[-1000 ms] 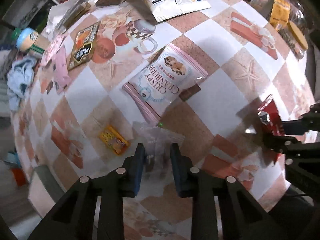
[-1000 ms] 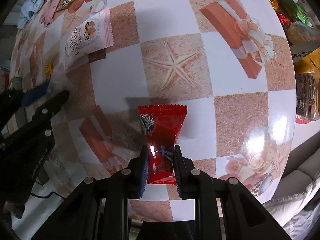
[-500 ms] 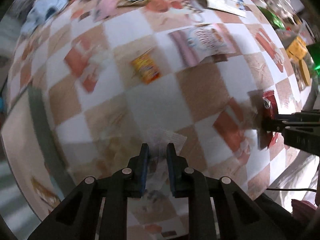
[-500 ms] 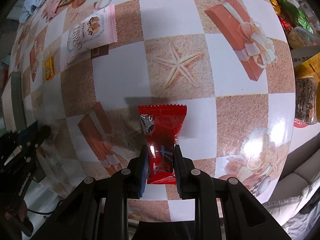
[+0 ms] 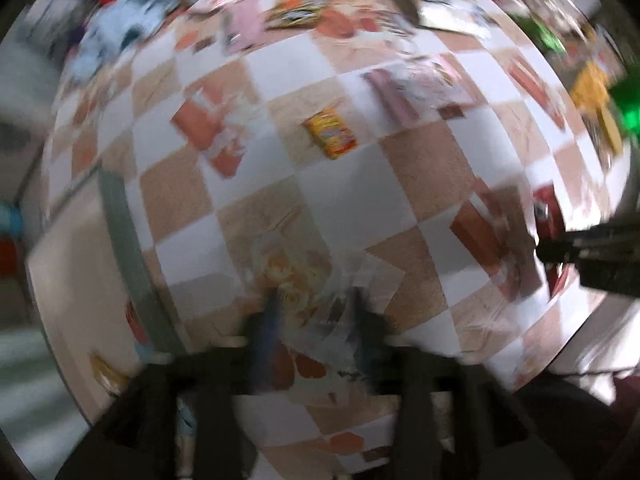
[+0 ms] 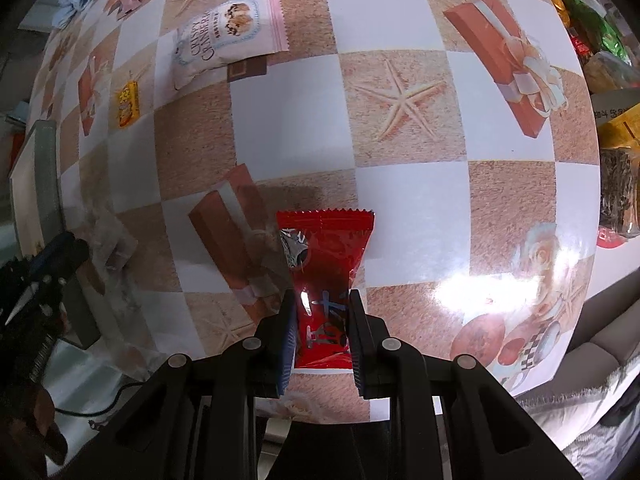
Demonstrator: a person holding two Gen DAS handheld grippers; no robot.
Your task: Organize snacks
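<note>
You're clamping the red candy packet (image 6: 326, 280) in the right gripper (image 6: 322, 322), low over the counter (image 6: 412, 204). Left gripper (image 5: 316, 320) is blurring; it's pinching a clear wrapper (image 5: 340, 320), grip uncertain. Fast swinging risks that flimsy wrapper slipping out.

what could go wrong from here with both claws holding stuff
1. The right claw pinches only the lower end of the red packet; most of it hangs free, so a quick swing may pull it loose.
2. The left view is heavily blurred, so the left claw looks to be moving fast; its clear wrapper looks thin and might slip out unnoticed.
3. The left claw sits near the table edge, so a dropped wrapper may fall off.
</note>
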